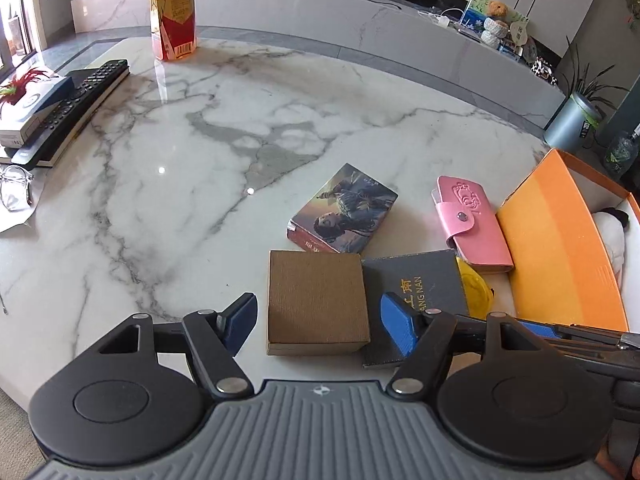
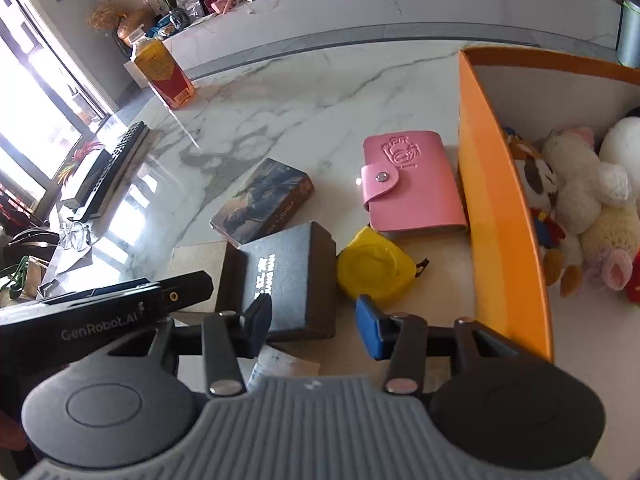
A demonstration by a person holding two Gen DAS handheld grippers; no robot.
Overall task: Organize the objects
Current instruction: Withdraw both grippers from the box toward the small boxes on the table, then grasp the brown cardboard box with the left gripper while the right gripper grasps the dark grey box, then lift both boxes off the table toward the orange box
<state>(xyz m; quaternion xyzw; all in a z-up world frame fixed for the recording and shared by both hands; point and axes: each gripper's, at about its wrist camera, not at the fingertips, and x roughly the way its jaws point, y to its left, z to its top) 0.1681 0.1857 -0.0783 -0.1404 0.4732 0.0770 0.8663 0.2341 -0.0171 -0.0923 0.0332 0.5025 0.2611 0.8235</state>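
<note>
My left gripper is open, its blue pads either side of a brown cardboard box on the marble table, not touching it. Right of it lie a dark box with gold lettering, a picture-covered box, a pink card wallet and a yellow tape measure. My right gripper is open over the near end of the dark box, with the yellow tape measure, pink wallet and picture box ahead.
An orange box holding plush toys stands at the right. A tea bottle stands at the far left. A remote, a tissue box and glasses lie at the left edge.
</note>
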